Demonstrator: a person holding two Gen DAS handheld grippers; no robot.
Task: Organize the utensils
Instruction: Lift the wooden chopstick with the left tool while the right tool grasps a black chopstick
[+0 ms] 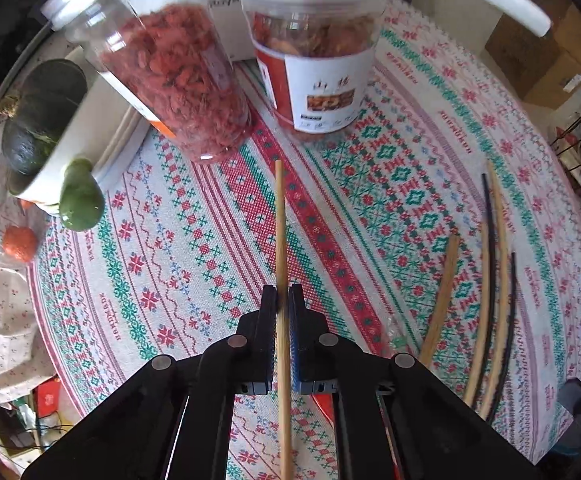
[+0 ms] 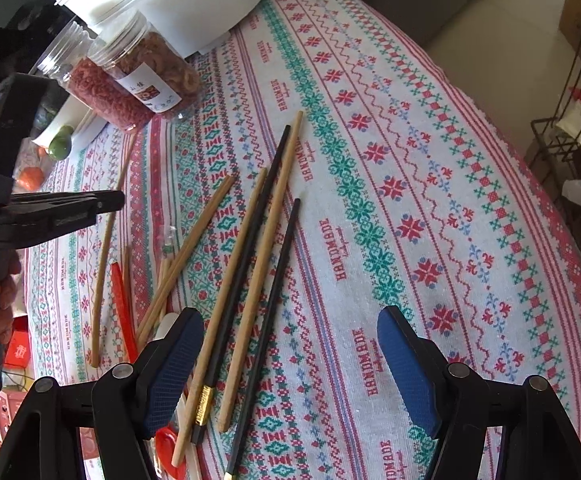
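In the left wrist view my left gripper (image 1: 283,294) is shut on a pale wooden chopstick (image 1: 280,224) that points straight ahead, raised over the patterned tablecloth (image 1: 170,240). The right wrist view shows the same left gripper (image 2: 116,201) from the side, a hand behind it, with that chopstick (image 2: 104,264) crossing its tips. My right gripper (image 2: 290,314) stands open above a loose pile: two black chopsticks (image 2: 268,312), one with a gold band (image 2: 204,403), and several wooden chopsticks (image 2: 264,268). A red utensil (image 2: 122,308) lies left of the pile.
Two clear jars of dried red food (image 1: 178,76) (image 1: 318,56) stand at the back, beside a white pot (image 2: 178,4). A dark squash (image 1: 38,120) and a green fruit (image 1: 80,200) sit at far left. A wire rack (image 2: 570,128) stands beyond the table's right edge.
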